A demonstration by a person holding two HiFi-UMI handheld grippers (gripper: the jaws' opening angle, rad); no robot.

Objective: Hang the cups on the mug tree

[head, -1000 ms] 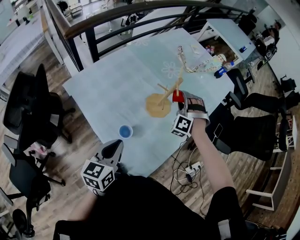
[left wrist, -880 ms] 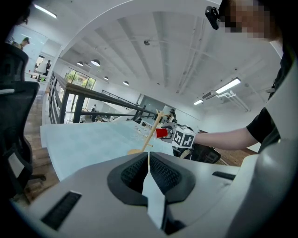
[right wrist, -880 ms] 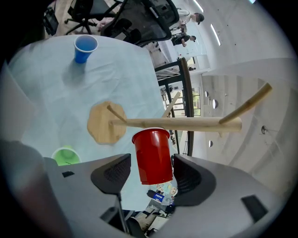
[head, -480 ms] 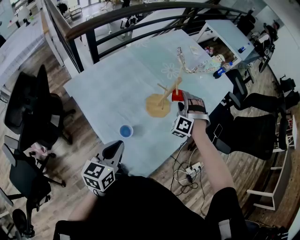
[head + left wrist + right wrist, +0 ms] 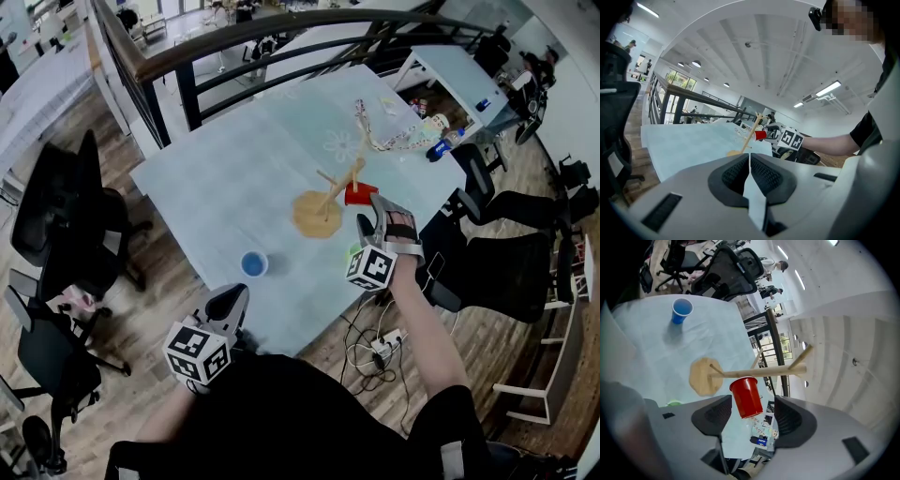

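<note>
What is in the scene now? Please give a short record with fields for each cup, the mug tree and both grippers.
red cup: appears to hang on the mug tree, rim at the stem
blue cup: upright on the table, apart from the tree
mug tree: stands on the table
right gripper: open, facing the red cup, not touching it
left gripper: shut, empty

Ahead of the right gripper, between its spread jaws, the red cup hid where it met the mug tree; no peg could be made out there. A small green thing just beside that gripper was mostly hidden by its body. The left gripper covered part of the tree's base.
</note>
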